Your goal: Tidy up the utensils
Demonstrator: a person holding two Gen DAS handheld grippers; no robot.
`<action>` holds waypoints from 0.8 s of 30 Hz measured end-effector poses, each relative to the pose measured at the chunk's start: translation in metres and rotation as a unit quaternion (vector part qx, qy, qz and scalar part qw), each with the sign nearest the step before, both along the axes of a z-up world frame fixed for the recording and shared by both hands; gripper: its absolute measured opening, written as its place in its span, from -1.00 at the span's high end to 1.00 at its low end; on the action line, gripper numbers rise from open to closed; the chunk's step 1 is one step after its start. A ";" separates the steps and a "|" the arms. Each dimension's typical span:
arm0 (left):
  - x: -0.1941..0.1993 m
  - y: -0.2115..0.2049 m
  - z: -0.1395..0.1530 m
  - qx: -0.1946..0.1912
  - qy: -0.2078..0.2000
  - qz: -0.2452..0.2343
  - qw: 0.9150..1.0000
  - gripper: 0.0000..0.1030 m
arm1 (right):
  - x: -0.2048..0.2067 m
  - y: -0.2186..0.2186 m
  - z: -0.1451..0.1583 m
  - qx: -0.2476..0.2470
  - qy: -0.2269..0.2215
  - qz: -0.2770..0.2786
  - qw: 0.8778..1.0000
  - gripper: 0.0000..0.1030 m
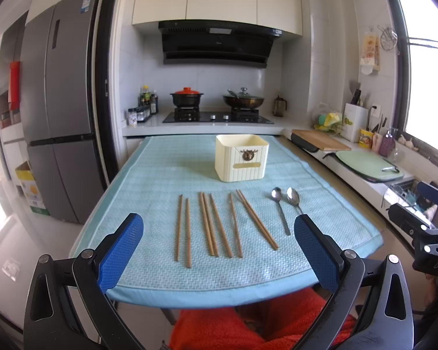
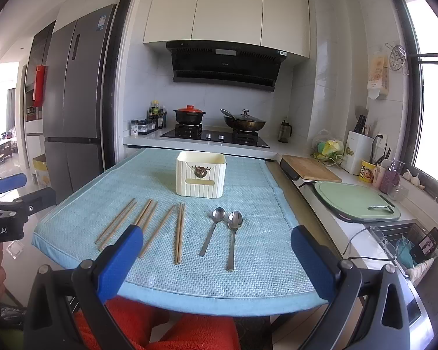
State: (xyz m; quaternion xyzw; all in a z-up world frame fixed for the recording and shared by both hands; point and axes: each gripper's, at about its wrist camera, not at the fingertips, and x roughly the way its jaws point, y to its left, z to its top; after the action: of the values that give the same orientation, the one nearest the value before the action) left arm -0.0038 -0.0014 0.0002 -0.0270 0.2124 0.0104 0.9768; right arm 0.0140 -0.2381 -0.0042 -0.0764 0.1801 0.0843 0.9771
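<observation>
Home kitchen: gas hob (image 2: 216, 137), range hood (image 2: 226, 65), fridge (image 2: 76, 99), wall cabinets (image 2: 227, 11).

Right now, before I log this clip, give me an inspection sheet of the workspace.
Surface: table under a light blue mat, flat.
Job's things: cream holder box upright at the far side; wooden chopsticks lying in loose groups; two metal spoons side by side, bowls toward the box.
Clutter: nothing seen on the mat.
Grippers: left gripper and right gripper open, empty, at the near edge.
Cables: one beside the sink.
Surroundings: stove with pots, fridge, green cutting board.
</observation>
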 end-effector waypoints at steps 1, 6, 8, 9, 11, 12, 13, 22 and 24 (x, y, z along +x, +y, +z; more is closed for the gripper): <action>0.000 0.000 0.000 0.000 0.000 0.000 1.000 -0.99 | 0.000 0.000 0.000 0.000 0.000 0.000 1.000 -1.00; 0.000 -0.001 -0.001 0.001 0.001 -0.001 1.000 -0.99 | 0.000 0.000 0.000 0.000 0.000 0.000 1.000 -1.00; 0.000 -0.001 -0.001 0.001 0.001 -0.001 1.000 -0.99 | 0.000 0.000 0.000 0.001 0.001 0.000 1.000 -1.00; 0.000 -0.002 -0.002 0.002 0.001 -0.001 1.000 -0.99 | 0.000 0.000 0.000 0.001 0.002 0.001 1.000 -1.00; 0.001 -0.003 -0.002 0.004 0.001 -0.002 1.000 -0.99 | 0.000 0.001 0.000 0.001 0.003 0.001 1.000 -1.00; 0.001 -0.003 -0.002 0.005 0.001 -0.002 1.000 -0.99 | 0.001 0.001 0.000 0.001 0.003 0.000 1.000 -1.00; 0.001 -0.004 -0.003 0.005 0.002 -0.003 1.000 -0.99 | 0.001 0.000 0.000 0.001 0.003 0.001 1.000 -1.00; 0.005 -0.006 -0.004 0.007 0.005 -0.005 1.000 -0.99 | 0.002 0.002 -0.002 0.001 0.005 0.001 1.000 -1.00; 0.005 -0.006 -0.004 0.007 0.006 -0.005 1.000 -0.99 | 0.002 0.002 -0.002 0.001 0.006 0.001 1.000 -1.00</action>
State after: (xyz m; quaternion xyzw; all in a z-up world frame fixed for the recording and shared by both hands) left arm 0.0014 -0.0071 -0.0036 -0.0189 0.2178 0.0072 0.9758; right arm 0.0160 -0.2358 -0.0061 -0.0748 0.1856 0.0862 0.9760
